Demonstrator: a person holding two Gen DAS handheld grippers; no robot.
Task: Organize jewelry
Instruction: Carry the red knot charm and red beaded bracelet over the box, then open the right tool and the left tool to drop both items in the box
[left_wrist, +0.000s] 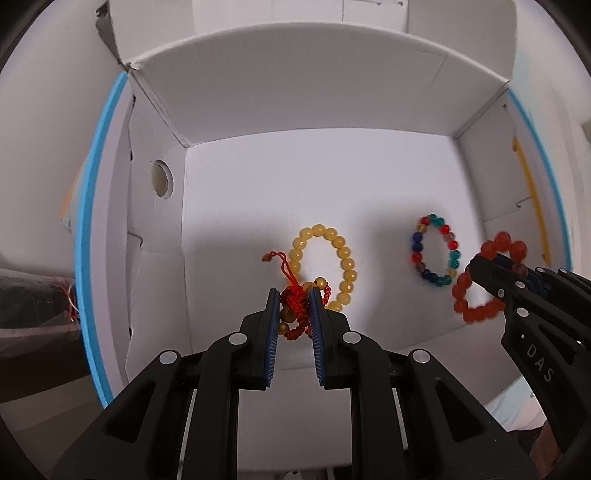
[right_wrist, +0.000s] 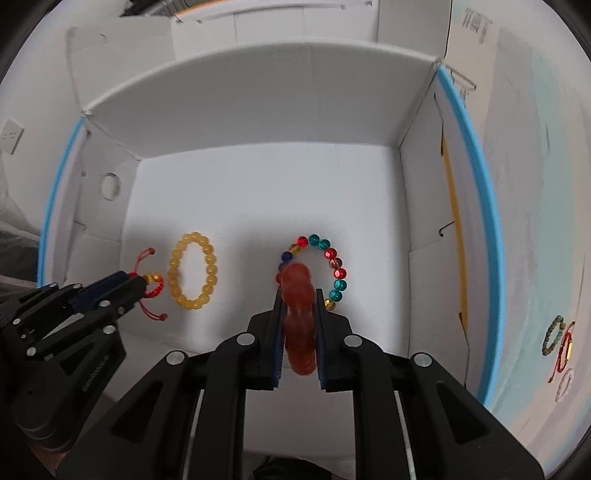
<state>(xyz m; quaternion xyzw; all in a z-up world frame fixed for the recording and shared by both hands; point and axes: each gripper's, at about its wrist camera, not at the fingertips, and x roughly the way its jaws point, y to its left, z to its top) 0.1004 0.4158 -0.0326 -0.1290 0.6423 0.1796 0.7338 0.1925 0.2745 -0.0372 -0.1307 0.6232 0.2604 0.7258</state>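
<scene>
Left wrist view: an open white cardboard box with a blue-edged rim (left_wrist: 96, 206) is seen from above. The left gripper (left_wrist: 293, 299) is closed tightly on a red braided cord bracelet with gold beads (left_wrist: 295, 306), which is pinched between the blue pads just above the box floor. A yellow bead bracelet (left_wrist: 327, 267) lies flat on the floor, right behind the cord bracelet (whether the two touch cannot be told). Further right a multicoloured glass-bead bracelet (left_wrist: 436, 253) lies flat. At the right edge the right gripper (left_wrist: 491, 271) is clamped on an orange-red bead bracelet (left_wrist: 480, 291), which hangs from it over the floor.

Right wrist view: the right gripper (right_wrist: 299, 299) is shown nearly closed, the orange-red bead bracelet (right_wrist: 299, 295) being squeezed edge-on between its pads and partly covering the multicoloured bracelet (right_wrist: 334, 264) on the floor beyond. The yellow bracelet (right_wrist: 192, 271) lies to the left, and just beside it the left gripper (right_wrist: 142, 282) holds the red cord bracelet (right_wrist: 153, 286). Outside the box (right_wrist: 476, 206), on the pale surface (right_wrist: 535, 229) at the right, a few more bracelets (right_wrist: 557, 343) lie close together.
</scene>
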